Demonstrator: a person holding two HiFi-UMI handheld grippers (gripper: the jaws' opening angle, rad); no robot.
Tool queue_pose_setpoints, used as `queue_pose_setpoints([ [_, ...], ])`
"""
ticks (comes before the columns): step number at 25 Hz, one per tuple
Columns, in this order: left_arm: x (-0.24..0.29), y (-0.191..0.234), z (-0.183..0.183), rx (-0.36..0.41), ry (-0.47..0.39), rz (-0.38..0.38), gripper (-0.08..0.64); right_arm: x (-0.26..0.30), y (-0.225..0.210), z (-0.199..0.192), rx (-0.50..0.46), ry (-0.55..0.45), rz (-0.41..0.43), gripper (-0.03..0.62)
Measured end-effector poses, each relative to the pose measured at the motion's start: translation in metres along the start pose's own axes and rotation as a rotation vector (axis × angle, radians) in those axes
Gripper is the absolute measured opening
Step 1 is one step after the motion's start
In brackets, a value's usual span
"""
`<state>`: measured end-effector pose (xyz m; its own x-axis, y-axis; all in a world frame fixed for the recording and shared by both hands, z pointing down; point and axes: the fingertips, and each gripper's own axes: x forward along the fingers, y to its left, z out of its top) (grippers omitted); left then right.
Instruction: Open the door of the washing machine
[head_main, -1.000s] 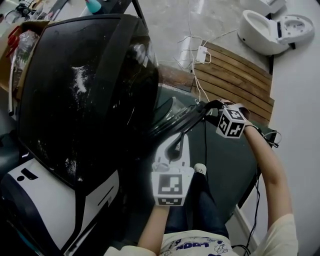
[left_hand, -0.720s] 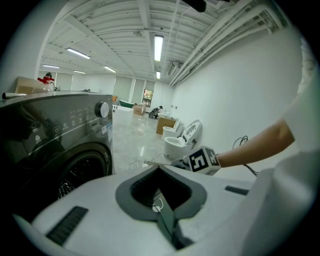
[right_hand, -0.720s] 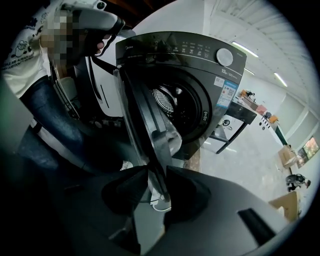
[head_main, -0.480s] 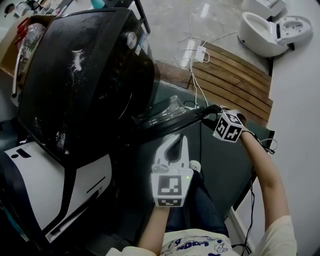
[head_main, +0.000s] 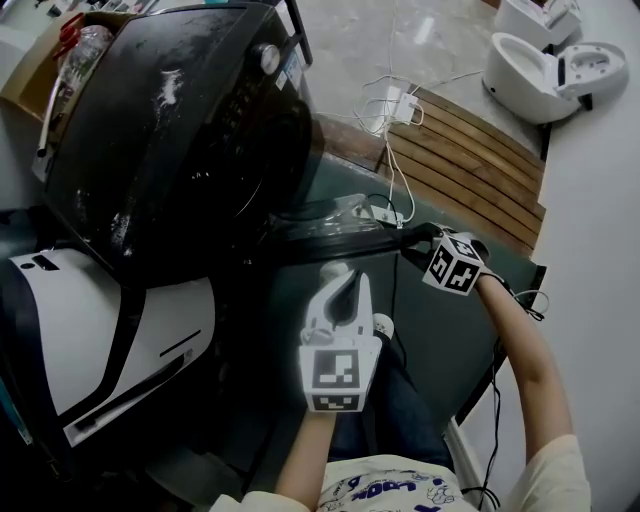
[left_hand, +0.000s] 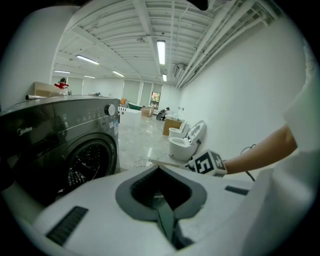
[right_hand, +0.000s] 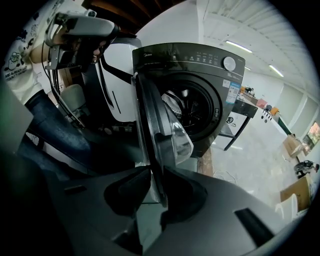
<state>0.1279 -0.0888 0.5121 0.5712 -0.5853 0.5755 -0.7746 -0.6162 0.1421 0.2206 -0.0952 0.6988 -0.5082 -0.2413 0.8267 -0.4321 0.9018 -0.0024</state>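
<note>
The dark front-loading washing machine (head_main: 180, 130) fills the upper left of the head view. Its round door (head_main: 330, 225) stands swung out, edge-on toward me. My black right gripper (head_main: 415, 240) is at the door's free edge. In the right gripper view the door rim (right_hand: 160, 135) runs between the jaws, which are closing on it, and the open drum (right_hand: 192, 115) shows behind. My white left gripper (head_main: 340, 285) hovers below the door, apart from it. It is shut with nothing between its jaws (left_hand: 160, 200), and the washing machine (left_hand: 60, 140) is at its left.
A white appliance with a dark stripe (head_main: 90, 330) stands beside the washer at lower left. Wooden slats (head_main: 470, 160) with white cables and a power strip (head_main: 395, 100) lie behind the door. White toilets (head_main: 545, 65) sit at the far right. My legs (head_main: 400, 410) are below the grippers.
The door has swung farther out from the washer, with my right gripper moving along at its edge. The left gripper has kept its place below the door in the head view.
</note>
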Motion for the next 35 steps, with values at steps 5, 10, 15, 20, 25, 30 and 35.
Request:
queue_pose_setpoints([
  [5, -0.023, -0.006, -0.009, -0.016, -0.007, 0.025, 0.002, -0.003, 0.028, -0.006, 0.04, -0.018, 0.008, 0.087],
  [10, -0.039, -0.003, -0.023, -0.035, -0.004, 0.047, 0.002, -0.004, 0.053, -0.008, 0.07, -0.023, 0.011, 0.084],
  [15, -0.052, 0.002, -0.032, -0.041, -0.009, 0.034, 0.003, -0.003, 0.076, -0.01, 0.099, -0.02, 0.01, 0.084],
  [20, -0.072, 0.007, -0.05, -0.032, -0.006, 0.001, 0.002, -0.003, 0.098, -0.011, 0.159, -0.03, -0.032, 0.084],
  [25, -0.099, 0.014, -0.072, 0.01, 0.012, -0.034, 0.002, -0.004, 0.123, -0.01, 0.242, -0.031, -0.086, 0.085],
  [30, -0.123, 0.017, -0.087, 0.034, 0.009, -0.059, 0.002, -0.001, 0.147, -0.008, 0.301, -0.043, -0.123, 0.085],
  [35, -0.141, 0.012, -0.103, 0.04, 0.017, -0.087, 0.003, 0.002, 0.173, -0.005, 0.338, -0.045, -0.141, 0.084],
])
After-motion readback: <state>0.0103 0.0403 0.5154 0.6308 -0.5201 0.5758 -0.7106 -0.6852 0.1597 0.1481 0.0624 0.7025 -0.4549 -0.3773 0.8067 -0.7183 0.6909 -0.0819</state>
